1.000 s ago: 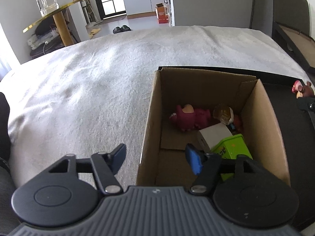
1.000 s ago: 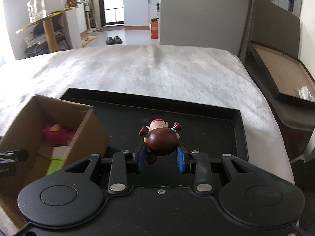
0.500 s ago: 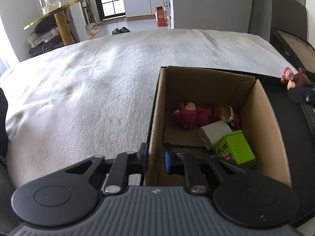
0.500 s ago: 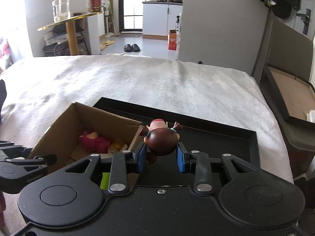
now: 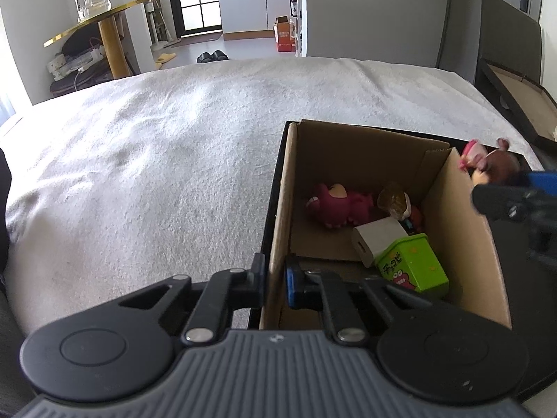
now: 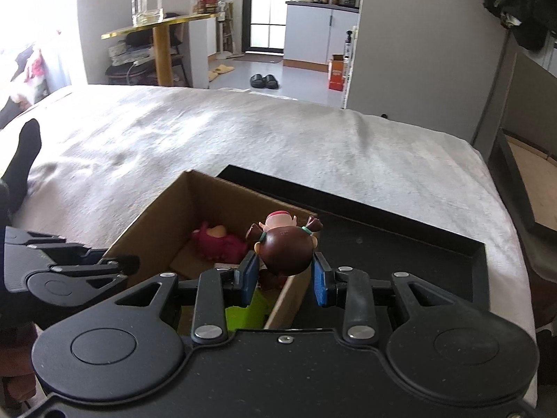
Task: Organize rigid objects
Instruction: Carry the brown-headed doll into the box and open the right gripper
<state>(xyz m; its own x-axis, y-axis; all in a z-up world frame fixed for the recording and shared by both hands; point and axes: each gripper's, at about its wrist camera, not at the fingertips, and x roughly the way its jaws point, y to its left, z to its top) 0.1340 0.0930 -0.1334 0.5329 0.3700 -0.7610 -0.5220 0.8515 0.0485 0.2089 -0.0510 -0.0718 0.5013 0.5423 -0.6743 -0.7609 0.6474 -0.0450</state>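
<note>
A cardboard box (image 5: pixel 463 237) stands on a black tray (image 6: pixel 400 240) on the bed. It holds a magenta bear toy (image 5: pixel 337 203), a brown-haired figure (image 5: pixel 395 202), a white block (image 5: pixel 377 240) and a green box (image 5: pixel 412 268). My left gripper (image 5: pixel 275 278) is shut on the box's left wall (image 5: pixel 278 216). My right gripper (image 6: pixel 283 277) is shut on a doll figure (image 6: pixel 283 247) with a brown head, held above the box's right wall (image 6: pixel 282 303). The doll also shows in the left wrist view (image 5: pixel 491 165).
The white bedspread (image 5: pixel 156 160) spreads left and behind the tray. A gold side table with a glass jar (image 6: pixel 146 0) stands beyond the bed. A black-framed board (image 5: pixel 522 94) leans at the right. A dark sock-clad foot (image 6: pixel 21 160) lies at the left.
My left gripper closed on the box's left wall. My right gripper carried the doll left and up from over the tray to above the box's right wall.
</note>
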